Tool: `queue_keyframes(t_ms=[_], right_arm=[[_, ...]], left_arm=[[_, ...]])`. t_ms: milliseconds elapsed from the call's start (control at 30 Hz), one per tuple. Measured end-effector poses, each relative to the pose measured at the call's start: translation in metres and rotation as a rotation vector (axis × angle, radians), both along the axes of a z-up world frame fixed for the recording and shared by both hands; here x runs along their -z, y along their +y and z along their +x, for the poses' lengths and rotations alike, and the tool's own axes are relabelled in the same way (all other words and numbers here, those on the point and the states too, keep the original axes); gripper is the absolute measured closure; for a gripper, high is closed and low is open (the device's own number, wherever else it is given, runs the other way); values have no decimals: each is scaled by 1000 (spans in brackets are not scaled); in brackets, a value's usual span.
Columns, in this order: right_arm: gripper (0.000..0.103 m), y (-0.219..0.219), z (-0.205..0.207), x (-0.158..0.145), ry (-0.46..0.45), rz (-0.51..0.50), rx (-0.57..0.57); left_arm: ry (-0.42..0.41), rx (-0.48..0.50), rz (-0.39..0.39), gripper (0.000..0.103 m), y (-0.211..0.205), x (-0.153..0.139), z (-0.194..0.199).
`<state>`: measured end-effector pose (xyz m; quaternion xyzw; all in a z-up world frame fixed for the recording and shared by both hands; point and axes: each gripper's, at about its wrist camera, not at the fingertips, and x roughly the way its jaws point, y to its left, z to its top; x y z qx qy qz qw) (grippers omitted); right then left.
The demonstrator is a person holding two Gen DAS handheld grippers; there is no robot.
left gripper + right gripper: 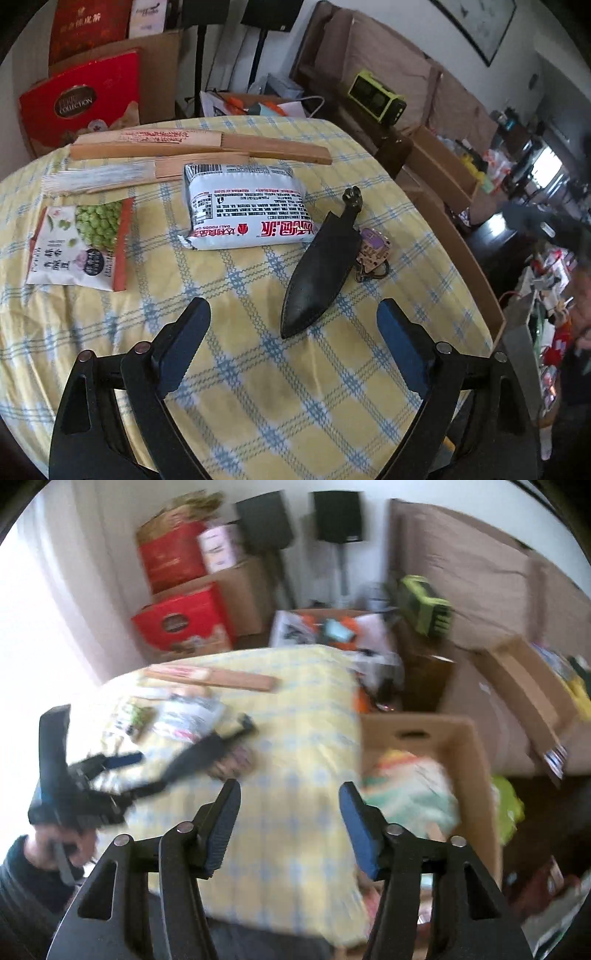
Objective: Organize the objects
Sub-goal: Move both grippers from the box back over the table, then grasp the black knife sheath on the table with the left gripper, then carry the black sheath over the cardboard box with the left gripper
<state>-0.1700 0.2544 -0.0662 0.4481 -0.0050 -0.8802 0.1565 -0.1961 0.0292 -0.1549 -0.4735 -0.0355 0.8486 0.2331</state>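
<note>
The left hand-held gripper (293, 314) stands wide with nothing between its fingers, poised above the pointed end of a black sheath (319, 280) that lies on the table (240, 387). The sheath's tip falls in the gap between the two fingers, not touching either. A small keyring charm (373, 253) lies touching the sheath's right side.

The right hand-held gripper (290, 794) is also parted and empty, held over the table's right edge, beside an open cardboard box (469, 746) that holds packets.

The table wears a yellow cloth with blue checks. Behind it are a sofa, red boxes and cartons.

Further back on the table lie a white snack packet (245, 205) just behind the sheath, a green pea packet (83, 243) to the left, and wooden slats (199, 146) along the far edge. Nothing lies between the left gripper and the sheath.
</note>
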Motion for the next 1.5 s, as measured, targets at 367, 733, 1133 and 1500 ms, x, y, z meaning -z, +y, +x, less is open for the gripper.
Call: queue_keyframes(t_ms=[367, 733, 1133, 1500], right_arm=[[63, -65, -97, 68, -85, 77, -108], [89, -94, -91, 78, -26, 147, -189], [90, -76, -35, 23, 119, 101, -157], [90, -68, 44, -7, 207, 141, -112]], left_arm=[[6, 41, 43, 54, 7, 8, -11], [-4, 52, 43, 92, 3, 9, -7], [76, 78, 30, 93, -2, -34, 24], [81, 95, -17, 93, 11, -80, 68]])
